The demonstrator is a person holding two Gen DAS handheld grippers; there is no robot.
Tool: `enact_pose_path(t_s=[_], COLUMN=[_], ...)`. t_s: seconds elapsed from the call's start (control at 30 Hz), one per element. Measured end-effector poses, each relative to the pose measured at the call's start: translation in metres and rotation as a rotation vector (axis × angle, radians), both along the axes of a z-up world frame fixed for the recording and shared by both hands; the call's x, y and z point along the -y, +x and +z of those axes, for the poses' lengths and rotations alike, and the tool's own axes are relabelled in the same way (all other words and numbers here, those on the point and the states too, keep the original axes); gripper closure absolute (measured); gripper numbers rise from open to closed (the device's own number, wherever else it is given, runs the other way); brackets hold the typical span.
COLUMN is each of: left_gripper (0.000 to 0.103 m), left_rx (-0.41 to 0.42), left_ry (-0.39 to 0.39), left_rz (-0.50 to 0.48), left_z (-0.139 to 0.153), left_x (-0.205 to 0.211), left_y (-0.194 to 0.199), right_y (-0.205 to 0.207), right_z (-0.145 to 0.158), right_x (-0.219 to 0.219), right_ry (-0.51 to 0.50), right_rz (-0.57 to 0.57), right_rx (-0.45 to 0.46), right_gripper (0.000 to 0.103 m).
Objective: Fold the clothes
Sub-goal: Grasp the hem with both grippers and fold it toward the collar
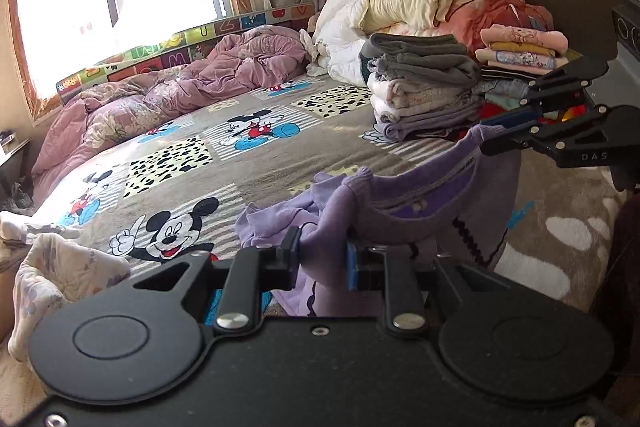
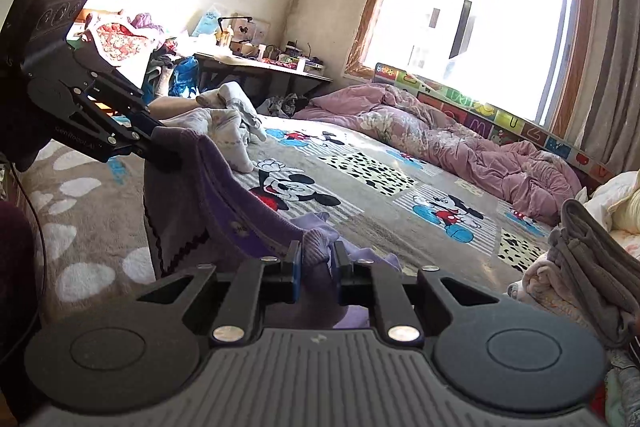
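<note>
Left claw (image 1: pixel 323 259): clenched on a bunched edge of the purple garment (image 1: pixel 416 203), cloth pinched between the blue pads. Right claw (image 2: pixel 316 263): likewise clamped on a gathered ribbed edge of the same garment. Each claw also shows in the other's view, off to the side, with purple fabric at its tip.

Purple garment: held up between the two claws, just above the bed (image 1: pixel 224 163), its lower part draping down and trailing onto the Mickey-print blanket. A darker purple band and a dark zigzag trim run across it.

Handling, by judgement: a soft, light knit, limp, no stiffness of its own; it sags wherever it is not held. Not slippery and not fragile, though the ribbing will stretch if pulled. Best hold looks to be the two ends of one hem or the shoulder seams, so it hangs flat; the present bunched grips leave it twisted.

Beyond the garment, toward the headboard: a stack of folded clothes (image 1: pixel 424 87), greys and pale pinks, and a smaller folded stack (image 1: pixel 524 51) of pink and yellow pieces behind it. No baskets or bins seen; the stacks sit directly on the bed.

Left of the garment, near the bed's edge: a pale floral garment (image 1: pixel 68 275), unfolded. Farthest, under the window: a rumpled pink quilt (image 1: pixel 192 83).
</note>
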State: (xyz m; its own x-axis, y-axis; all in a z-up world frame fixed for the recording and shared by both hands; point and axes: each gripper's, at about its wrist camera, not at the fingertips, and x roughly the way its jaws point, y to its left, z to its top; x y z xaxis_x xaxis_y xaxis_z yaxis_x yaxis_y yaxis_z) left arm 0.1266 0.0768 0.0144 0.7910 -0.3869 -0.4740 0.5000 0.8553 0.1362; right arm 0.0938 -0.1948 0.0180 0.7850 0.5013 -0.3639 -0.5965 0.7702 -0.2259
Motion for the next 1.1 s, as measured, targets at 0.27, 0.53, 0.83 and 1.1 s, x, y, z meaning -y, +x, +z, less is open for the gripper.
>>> enact_pose_path(t_s=[0.27, 0.53, 0.83, 1.1], left_gripper=[0.082, 0.083, 0.084, 0.084], left_rx=[-0.114, -0.242, -0.344, -0.427], left_ry=[-0.141, -0.29, -0.428, -0.484], left_rz=[0.026, 0.08, 0.154, 0.186], left_z=[0.008, -0.015, -0.054, -0.097], left_x=[-0.012, -0.032, -0.053, -0.058], left_y=[0.09, 0.178, 0.246, 0.273], right_y=[0.115, 0.217, 0.3, 0.344], right_z=[0.01, -0.014, -0.051, -0.102], right_x=[0.01, 0.008, 0.0, -0.003], right_ry=[0.084, 0.135, 0.184, 0.199], right_rz=[-0.029, -0.034, -0.04, -0.064], right_rx=[-0.11, -0.24, -0.366, -0.464], right_gripper=[0.088, 0.089, 0.09, 0.101])
